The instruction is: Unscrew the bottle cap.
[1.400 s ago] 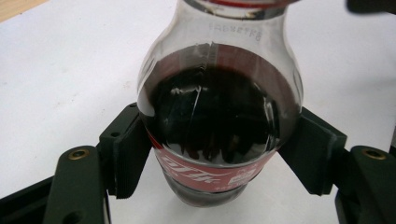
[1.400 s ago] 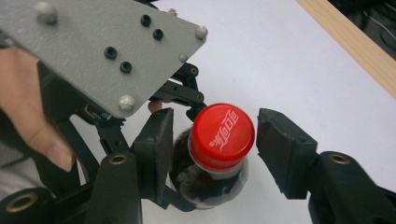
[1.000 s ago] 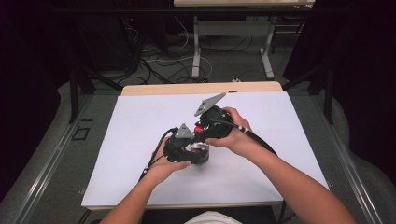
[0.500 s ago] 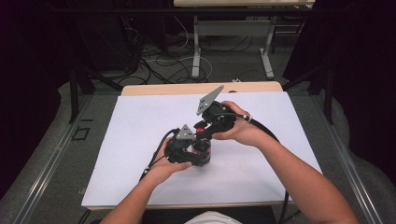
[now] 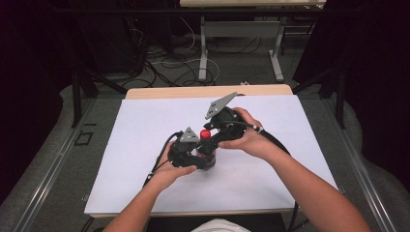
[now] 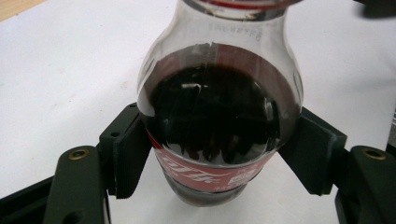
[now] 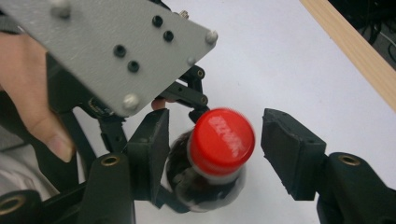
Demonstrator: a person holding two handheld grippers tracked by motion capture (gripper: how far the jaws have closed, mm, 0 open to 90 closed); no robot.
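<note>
White surface [image 5: 145,145] carries a cola bottle [image 6: 219,126], upright, red cap [image 7: 223,141] upward. Left gripper [image 6: 219,163] jaws squeeze its body from both sides. Right gripper [image 7: 215,144] jaws stand apart around the cap, not touching.

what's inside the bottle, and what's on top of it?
The bottle holds dark liquid, filling it to the shoulder. A red cap sits on top, between the right gripper's open jaws. The left gripper clamps the body; the red label hides the lower contents.
</note>
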